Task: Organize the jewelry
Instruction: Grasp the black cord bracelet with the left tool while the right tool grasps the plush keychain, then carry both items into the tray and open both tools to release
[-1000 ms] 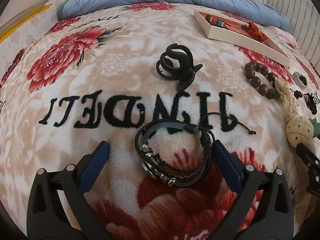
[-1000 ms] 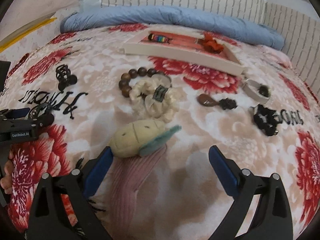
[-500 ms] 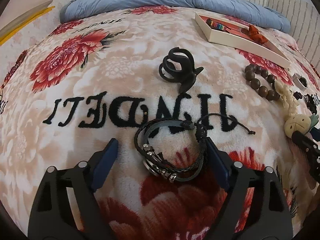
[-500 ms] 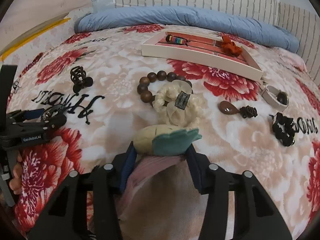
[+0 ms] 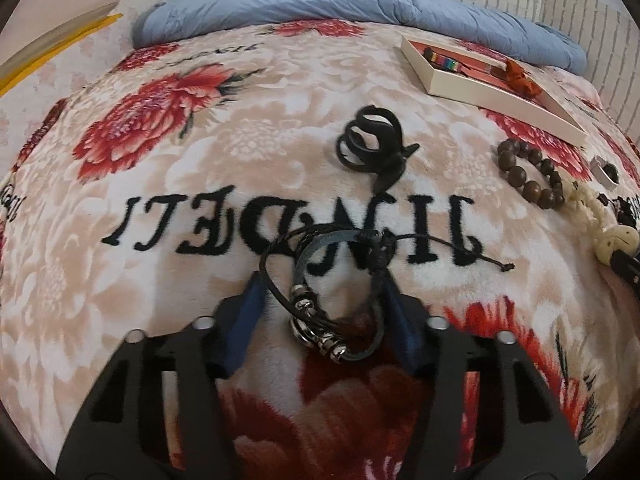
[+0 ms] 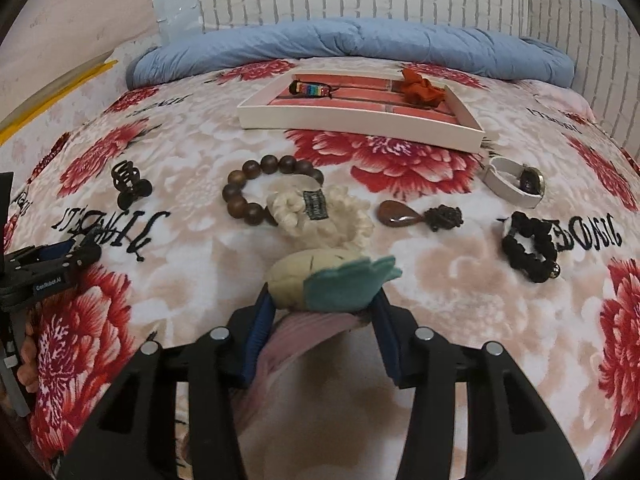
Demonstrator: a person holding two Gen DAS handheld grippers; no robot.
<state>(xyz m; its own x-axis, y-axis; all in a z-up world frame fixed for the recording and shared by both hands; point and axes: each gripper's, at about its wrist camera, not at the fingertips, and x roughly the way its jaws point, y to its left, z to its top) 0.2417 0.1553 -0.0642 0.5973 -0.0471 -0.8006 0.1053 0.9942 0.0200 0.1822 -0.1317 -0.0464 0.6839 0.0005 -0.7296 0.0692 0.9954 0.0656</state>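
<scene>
My left gripper (image 5: 322, 294) is shut on a black leather bracelet (image 5: 332, 292) with metal beads, squeezed into a narrow loop on the floral blanket. My right gripper (image 6: 322, 310) is shut on a cream pineapple hair tie (image 6: 320, 282) with a teal felt leaf and a pink band. A white jewelry tray (image 6: 360, 128) with a salmon lining lies at the back and holds a rainbow bracelet (image 6: 314, 89) and an orange scrunchie (image 6: 422, 88). The tray also shows in the left wrist view (image 5: 492, 88).
On the blanket lie a black claw clip (image 5: 372, 146), a brown bead bracelet (image 6: 260, 188), a cream scrunchie (image 6: 324, 216), a brown teardrop pendant (image 6: 400, 215), a black scrunchie (image 6: 530, 246) and a white ring-shaped piece (image 6: 514, 182). A blue duvet (image 6: 352, 46) lies along the back.
Both grippers closed. The left one squeezed the black bracelet from a round loop into a narrow one. The right one closed on the pineapple hair tie.
</scene>
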